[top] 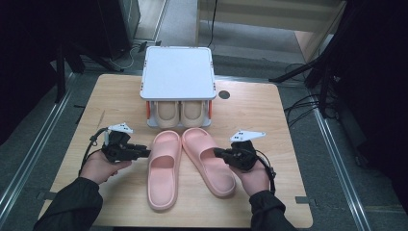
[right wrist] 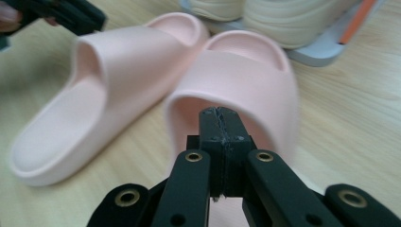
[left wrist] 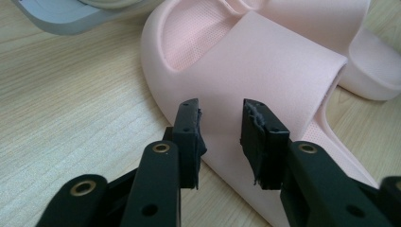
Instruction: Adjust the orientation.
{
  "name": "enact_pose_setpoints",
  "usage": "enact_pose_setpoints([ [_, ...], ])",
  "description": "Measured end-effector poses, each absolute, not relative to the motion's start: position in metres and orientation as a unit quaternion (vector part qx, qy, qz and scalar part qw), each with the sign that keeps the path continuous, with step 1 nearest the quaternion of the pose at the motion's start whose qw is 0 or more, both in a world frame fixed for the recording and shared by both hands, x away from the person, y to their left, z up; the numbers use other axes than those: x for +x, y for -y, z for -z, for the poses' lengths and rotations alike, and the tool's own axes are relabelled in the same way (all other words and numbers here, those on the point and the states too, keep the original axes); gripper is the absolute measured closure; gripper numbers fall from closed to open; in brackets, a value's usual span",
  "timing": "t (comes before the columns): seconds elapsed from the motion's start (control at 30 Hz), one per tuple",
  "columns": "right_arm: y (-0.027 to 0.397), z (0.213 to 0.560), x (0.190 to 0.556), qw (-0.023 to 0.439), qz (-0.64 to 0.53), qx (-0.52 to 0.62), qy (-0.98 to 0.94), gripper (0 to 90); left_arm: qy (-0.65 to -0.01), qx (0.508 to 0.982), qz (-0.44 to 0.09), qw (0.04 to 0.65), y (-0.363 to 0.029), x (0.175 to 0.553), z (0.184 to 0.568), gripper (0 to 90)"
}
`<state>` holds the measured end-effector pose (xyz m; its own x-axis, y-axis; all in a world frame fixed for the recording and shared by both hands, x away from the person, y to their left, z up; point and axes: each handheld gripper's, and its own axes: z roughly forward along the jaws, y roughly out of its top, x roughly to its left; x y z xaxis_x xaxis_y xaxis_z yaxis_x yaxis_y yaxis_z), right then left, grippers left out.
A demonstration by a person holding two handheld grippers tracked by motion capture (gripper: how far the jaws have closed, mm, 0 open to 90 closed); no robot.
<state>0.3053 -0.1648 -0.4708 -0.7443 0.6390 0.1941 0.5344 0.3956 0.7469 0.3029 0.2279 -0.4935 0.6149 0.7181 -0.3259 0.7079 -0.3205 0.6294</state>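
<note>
While the left gripper (left wrist: 220,142) holds its fingers (left wrist: 189,137) spread and empty just beside the outer edge of the left pink slipper (top: 163,168), the right gripper (right wrist: 221,142) has its fingers pressed together, empty, at the right pink slipper (top: 208,159); both slippers lie lengthwise on the desk (top: 269,120), toes toward the shoe rack (top: 178,72).

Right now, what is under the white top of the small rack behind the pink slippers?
Under the white top of the rack, two cream slippers lie side by side on its lower shelf. Only their near ends show; the top covers the rest of them.
</note>
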Motion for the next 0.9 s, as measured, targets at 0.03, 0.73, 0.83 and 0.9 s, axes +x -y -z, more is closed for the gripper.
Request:
enact_pose_setpoints([
  [0.03,0.167,0.472,0.309,0.067,-0.415,0.357,-0.834,90.0,-0.44,0.811,-0.006,0.385,-0.228,0.303,0.494,68.7],
  [0.73,0.169,0.505,0.348,0.069,-0.351,0.395,-0.846,89.3,-0.442,0.821,-0.001,0.362,-0.224,0.305,0.507,69.9],
  [0.83,0.166,0.506,0.346,0.065,-0.354,0.393,-0.846,89.2,-0.439,0.822,0.001,0.363,-0.223,0.304,0.507,70.0],
  [0.9,0.163,0.506,0.344,0.063,-0.355,0.389,-0.848,89.1,-0.436,0.824,-0.001,0.362,-0.222,0.304,0.507,69.9],
])
